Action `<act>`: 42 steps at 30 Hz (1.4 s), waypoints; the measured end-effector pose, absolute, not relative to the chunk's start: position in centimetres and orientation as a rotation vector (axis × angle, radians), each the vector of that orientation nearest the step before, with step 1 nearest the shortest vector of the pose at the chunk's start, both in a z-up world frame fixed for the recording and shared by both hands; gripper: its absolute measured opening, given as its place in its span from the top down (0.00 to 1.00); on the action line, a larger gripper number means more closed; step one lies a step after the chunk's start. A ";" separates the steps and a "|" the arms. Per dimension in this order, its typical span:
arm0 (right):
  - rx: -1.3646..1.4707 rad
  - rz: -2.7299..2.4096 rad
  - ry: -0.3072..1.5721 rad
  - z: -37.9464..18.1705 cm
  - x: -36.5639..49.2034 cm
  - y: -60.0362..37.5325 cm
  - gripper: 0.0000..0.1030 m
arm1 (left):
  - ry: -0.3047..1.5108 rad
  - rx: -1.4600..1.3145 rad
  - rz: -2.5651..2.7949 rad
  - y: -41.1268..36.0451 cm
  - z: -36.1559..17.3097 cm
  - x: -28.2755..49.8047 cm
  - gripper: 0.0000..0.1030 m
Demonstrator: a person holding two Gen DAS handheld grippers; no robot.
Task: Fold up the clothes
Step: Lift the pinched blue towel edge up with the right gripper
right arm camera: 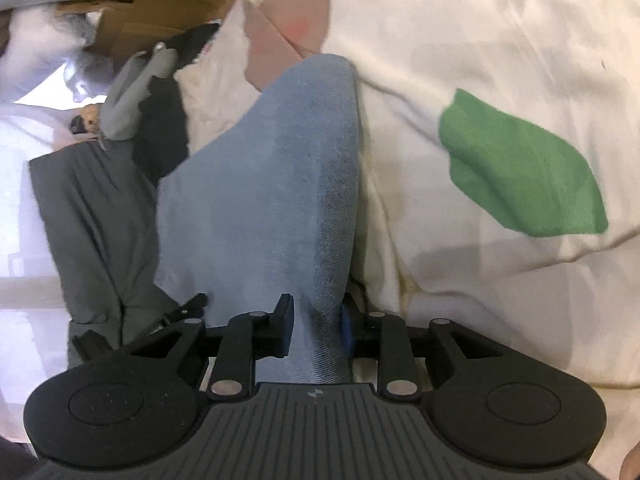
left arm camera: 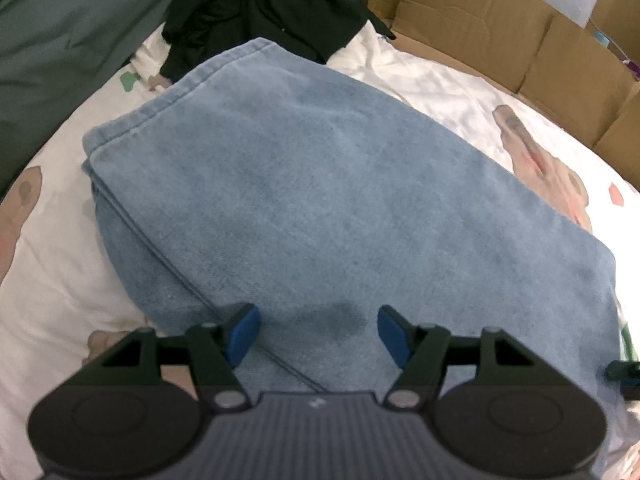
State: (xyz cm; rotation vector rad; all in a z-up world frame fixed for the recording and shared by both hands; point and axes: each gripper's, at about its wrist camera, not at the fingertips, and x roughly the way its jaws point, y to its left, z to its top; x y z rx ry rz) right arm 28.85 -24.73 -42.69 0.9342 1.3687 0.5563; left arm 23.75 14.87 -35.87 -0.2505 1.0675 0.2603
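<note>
**Denim pinched on the right, free on the left**

Blue folded jeans (left arm camera: 320, 184) lie on the white printed bed sheet (left arm camera: 432, 80), a black garment (left arm camera: 260, 4) beyond them. The left gripper (left arm camera: 318, 334) hovers over the denim, released, fingers spread. The right gripper (right arm camera: 316, 326) is clenched on a raised fold of the jeans (right arm camera: 280, 168).

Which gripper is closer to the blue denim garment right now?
Right. The right gripper is shut on a bunched fold of the blue denim garment, touching it. The left gripper is open above the garment's flat top, gripping nothing.
</note>
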 end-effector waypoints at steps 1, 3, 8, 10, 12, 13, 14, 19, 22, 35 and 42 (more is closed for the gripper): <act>0.935 0.555 1.379 -43.0 29.0 -24.4 0.75 | 1.069 -0.248 0.260 14.8 -35.8 23.8 0.33; 0.935 0.561 1.391 -43.3 29.1 -23.7 0.75 | 1.071 -0.243 0.257 14.8 -35.7 23.8 0.33; 0.952 0.547 1.411 -43.5 29.7 -22.4 0.71 | 1.019 -0.192 0.272 14.5 -34.1 22.9 0.42; 0.962 0.556 1.413 -43.3 30.0 -22.3 0.66 | 1.006 -0.175 0.262 14.2 -33.3 22.6 0.38; 0.957 0.570 1.404 -43.0 30.1 -21.9 0.66 | 1.020 -0.164 0.256 14.1 -33.0 22.6 0.38; 0.957 0.572 1.398 -43.1 30.2 -21.8 0.66 | 1.026 -0.163 0.261 14.2 -33.0 22.6 0.38; 0.958 0.573 1.393 -43.2 30.2 -21.6 0.66 | 1.028 -0.165 0.269 14.4 -33.0 22.6 0.38; 0.944 0.561 1.395 -43.1 30.0 -22.2 0.88 | 1.033 -0.173 0.309 15.2 -32.6 22.4 0.38; 0.993 0.581 1.379 -41.9 30.2 -22.8 0.95 | 1.041 -0.159 0.310 15.0 -32.6 22.7 0.38; 0.987 0.644 1.321 -37.0 32.7 -25.8 0.95 | 0.995 -0.097 0.235 13.2 -31.5 24.3 0.38; 0.924 0.619 1.304 -36.2 33.7 -29.8 0.95 | 0.991 -0.100 0.189 12.2 -32.0 24.9 0.38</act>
